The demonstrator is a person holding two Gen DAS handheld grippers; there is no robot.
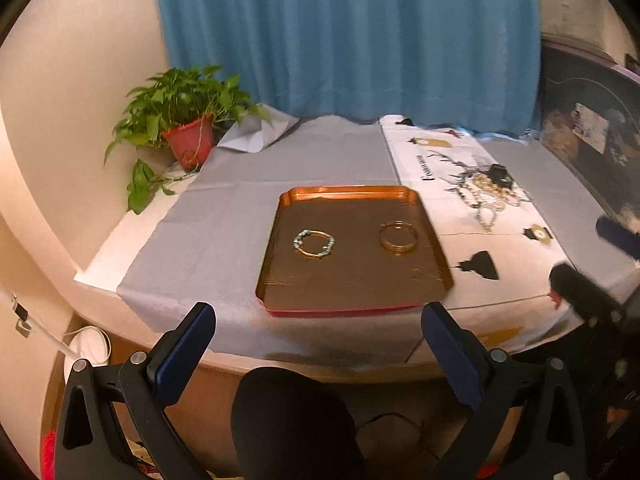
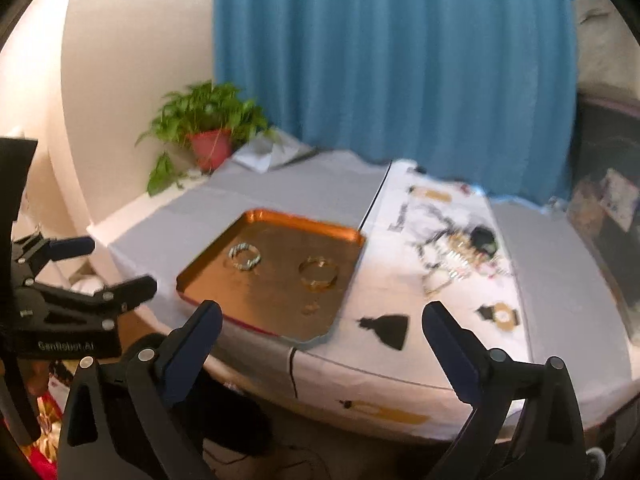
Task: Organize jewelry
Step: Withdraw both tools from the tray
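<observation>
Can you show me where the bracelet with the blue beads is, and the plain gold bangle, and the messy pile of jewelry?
beaded bracelet [image 1: 314, 243]: left wrist view, on its turquoise-beaded ring.
gold bangle [image 1: 399, 237]: left wrist view, on its rim.
jewelry pile [image 1: 490, 192]: left wrist view, on the pale beads in its middle.

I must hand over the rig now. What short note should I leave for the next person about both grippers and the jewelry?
Left gripper: open, holding nothing, near the table edge in front of the tray.
Right gripper: open, holding nothing, also short of the table.
Done: beaded bracelet and gold bangles lie apart inside the tray.
Left: tangled jewelry pile sits on the white printed cloth, right of the tray, not yet sorted.
</observation>
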